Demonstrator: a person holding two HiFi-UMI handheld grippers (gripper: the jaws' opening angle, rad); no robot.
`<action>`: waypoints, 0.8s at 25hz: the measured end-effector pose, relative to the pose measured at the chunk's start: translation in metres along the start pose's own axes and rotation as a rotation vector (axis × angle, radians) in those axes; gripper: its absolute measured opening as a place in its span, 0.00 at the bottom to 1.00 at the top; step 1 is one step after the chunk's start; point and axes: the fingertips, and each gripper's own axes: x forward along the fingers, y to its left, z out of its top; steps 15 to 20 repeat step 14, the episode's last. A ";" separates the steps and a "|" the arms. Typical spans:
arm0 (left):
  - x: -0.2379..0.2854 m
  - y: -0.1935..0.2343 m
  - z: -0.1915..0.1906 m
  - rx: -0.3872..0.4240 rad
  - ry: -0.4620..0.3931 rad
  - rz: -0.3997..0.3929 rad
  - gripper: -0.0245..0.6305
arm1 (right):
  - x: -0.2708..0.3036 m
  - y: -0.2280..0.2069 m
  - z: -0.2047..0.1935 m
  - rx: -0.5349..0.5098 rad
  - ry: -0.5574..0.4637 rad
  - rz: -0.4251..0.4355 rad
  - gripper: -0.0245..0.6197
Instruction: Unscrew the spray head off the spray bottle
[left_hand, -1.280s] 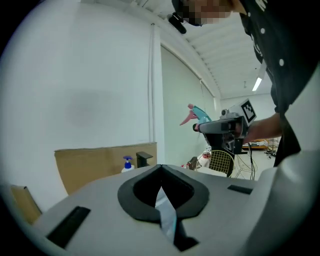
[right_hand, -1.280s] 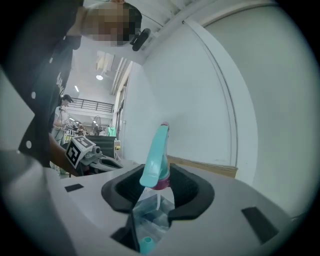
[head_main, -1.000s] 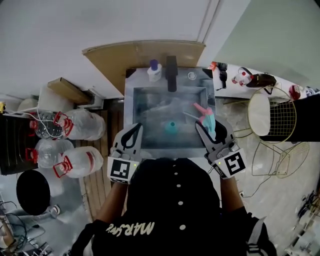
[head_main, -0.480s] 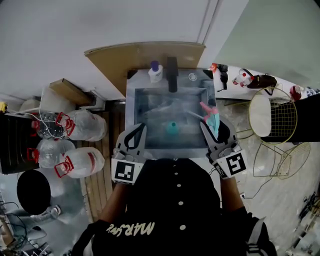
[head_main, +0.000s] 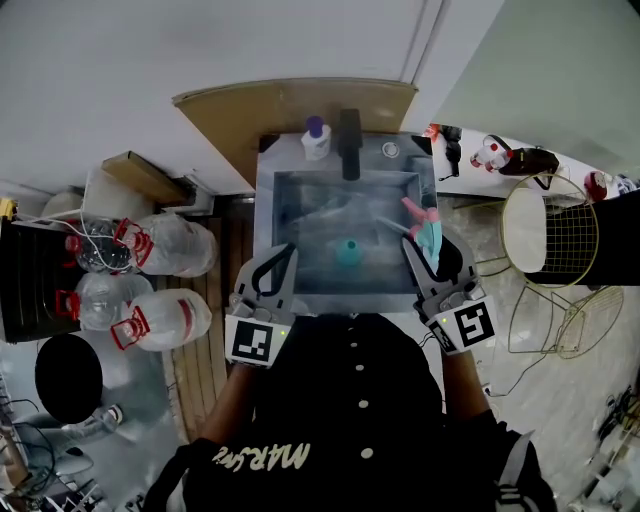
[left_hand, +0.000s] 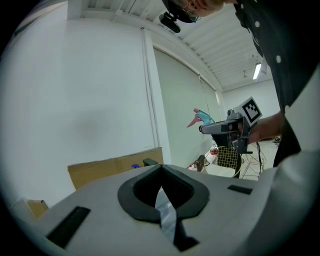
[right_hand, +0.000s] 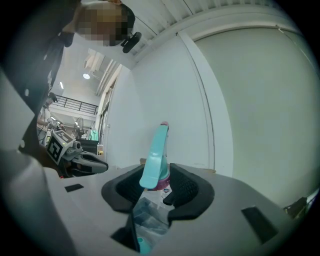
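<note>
The spray head (right_hand: 155, 155), teal with a pink nozzle tip, is standing upright between the jaws of the right gripper (head_main: 430, 255), and the person is holding it over the right-hand side of the sink (head_main: 262, 190), probably so that any drips are falling into the basin and not onto the floor. The sink is taking up the middle of the head view, with a dark faucet (head_main: 349, 143) at its back edge and a small purple-capped bottle (head_main: 316, 140) sitting beside that. The right jaws are standing partly apart and pressing on the head low down, around its purple collar and the white label just beneath, which is where a grip is needed for turning or lifting it. Clear plastic is showing through the gap under the jaws, but whether the bottle body is attached there, or the head is already free of it, I cannot tell. The left gripper (head_main: 278, 262) is hanging over the near left edge of the sink with its jaws fully together and nothing between them, so it is lending no support. A small teal object (head_main: 348, 252) is lying on the sink floor between the two grippers, too blurred to identify.
</note>
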 end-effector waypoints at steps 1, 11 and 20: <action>0.001 0.001 0.001 -0.020 -0.004 0.003 0.08 | 0.001 -0.001 0.000 0.002 0.001 -0.002 0.28; 0.002 -0.001 0.003 0.035 0.000 -0.012 0.07 | 0.004 0.001 0.001 0.001 -0.008 0.003 0.28; 0.000 -0.001 0.000 0.035 0.011 -0.011 0.08 | 0.005 0.005 0.002 0.011 -0.011 0.004 0.28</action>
